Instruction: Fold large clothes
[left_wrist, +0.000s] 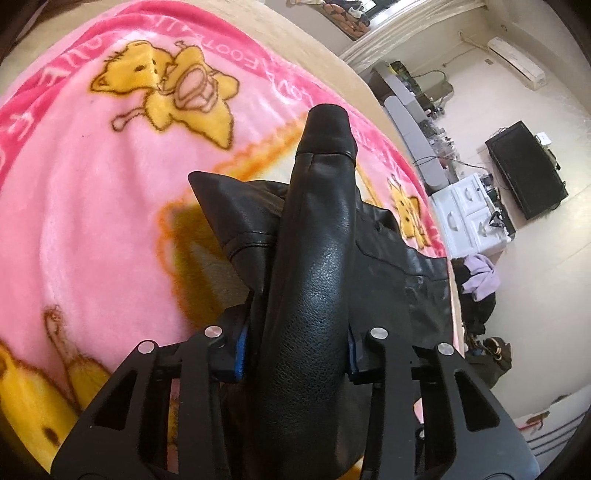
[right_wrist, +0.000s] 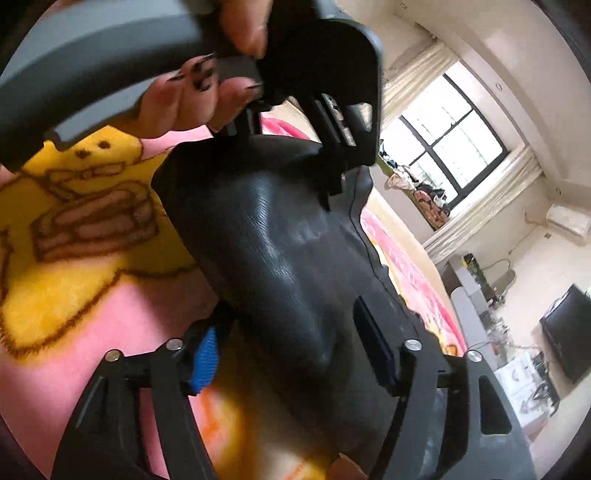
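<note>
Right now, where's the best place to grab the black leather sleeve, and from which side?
Grip the black leather sleeve mid-length, coming along its axis from the near end, pads on its two long sides. It lies as a narrow raised tube on the pink blanket, slim enough to straddle; the left gripper already pinches it this way. The cuff end is probably less useful for controlling the fold.

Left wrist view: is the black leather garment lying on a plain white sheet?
No, the black leather garment lies on a pink blanket printed with yellow cartoon animals.
</note>
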